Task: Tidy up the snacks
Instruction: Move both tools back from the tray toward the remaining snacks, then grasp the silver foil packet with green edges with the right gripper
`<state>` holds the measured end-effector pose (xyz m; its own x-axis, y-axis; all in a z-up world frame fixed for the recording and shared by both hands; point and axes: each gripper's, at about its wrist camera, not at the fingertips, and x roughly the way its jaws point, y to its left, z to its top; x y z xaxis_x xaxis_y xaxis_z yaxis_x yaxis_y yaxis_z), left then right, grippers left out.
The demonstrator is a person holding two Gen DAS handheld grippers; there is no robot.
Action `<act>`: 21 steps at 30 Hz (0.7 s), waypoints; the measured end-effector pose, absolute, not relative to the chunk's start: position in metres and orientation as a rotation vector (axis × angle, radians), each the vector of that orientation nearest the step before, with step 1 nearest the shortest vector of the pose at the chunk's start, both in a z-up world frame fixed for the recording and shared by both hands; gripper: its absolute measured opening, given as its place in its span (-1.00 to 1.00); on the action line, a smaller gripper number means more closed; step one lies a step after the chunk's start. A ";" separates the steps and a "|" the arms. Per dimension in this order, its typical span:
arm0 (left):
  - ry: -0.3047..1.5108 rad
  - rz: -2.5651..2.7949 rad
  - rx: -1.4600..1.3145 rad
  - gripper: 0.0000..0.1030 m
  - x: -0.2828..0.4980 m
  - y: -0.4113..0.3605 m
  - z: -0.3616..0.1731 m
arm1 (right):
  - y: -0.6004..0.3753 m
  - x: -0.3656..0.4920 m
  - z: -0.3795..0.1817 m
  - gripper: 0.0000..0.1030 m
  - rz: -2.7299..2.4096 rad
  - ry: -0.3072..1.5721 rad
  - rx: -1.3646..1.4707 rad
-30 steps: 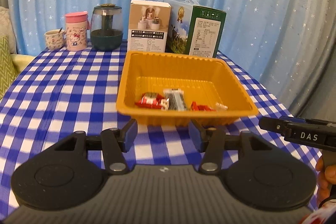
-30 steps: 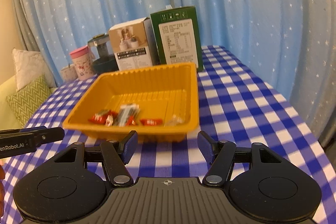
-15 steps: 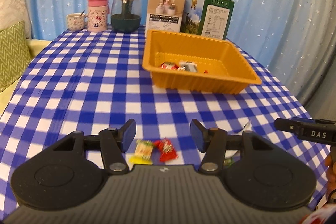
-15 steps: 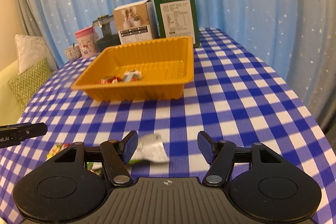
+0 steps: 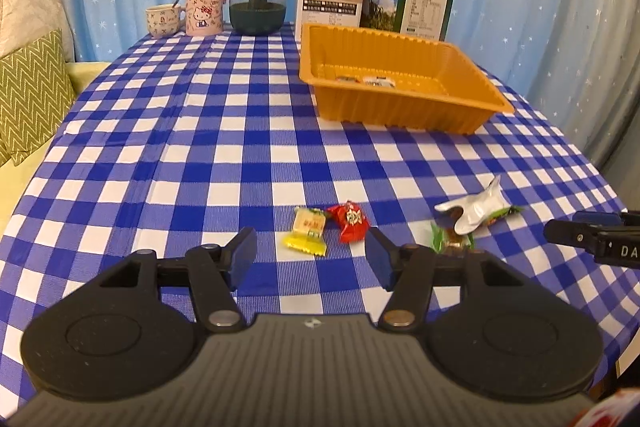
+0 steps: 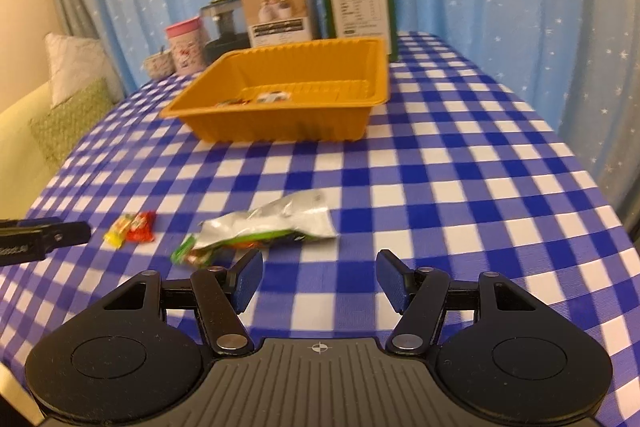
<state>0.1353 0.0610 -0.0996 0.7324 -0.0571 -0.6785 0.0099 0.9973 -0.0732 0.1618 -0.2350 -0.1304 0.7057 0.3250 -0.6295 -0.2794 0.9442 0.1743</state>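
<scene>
The left gripper point(image 5: 311, 259) gapes wide, empty, just behind a yellow candy point(image 5: 307, 235); the right gripper point(image 6: 319, 281) likewise, behind a silver packet point(image 6: 276, 223); orange tray point(image 5: 400, 107) beyond.

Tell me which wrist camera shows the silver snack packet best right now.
Right wrist: the silver snack packet lies just ahead of the open right gripper, nearly whole though slightly blurred. Left wrist shows the packet sharper but off to the right, smaller and partly hidden.
</scene>
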 end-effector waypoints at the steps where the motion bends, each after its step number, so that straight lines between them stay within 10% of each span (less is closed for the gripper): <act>1: 0.750 -0.038 -0.060 0.09 0.136 0.060 -0.100 | -0.232 0.161 -0.131 0.22 0.351 0.711 0.058; 21: 0.764 -0.042 -0.089 0.09 0.153 0.059 -0.112 | -0.177 0.193 -0.167 0.22 0.527 0.646 -0.485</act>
<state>0.1534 0.0594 -0.1116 0.7212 -0.0702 -0.6892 0.0051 0.9954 -0.0960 0.1934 -0.1766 -0.1669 0.6787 0.3046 -0.6683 -0.5941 0.7627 -0.2557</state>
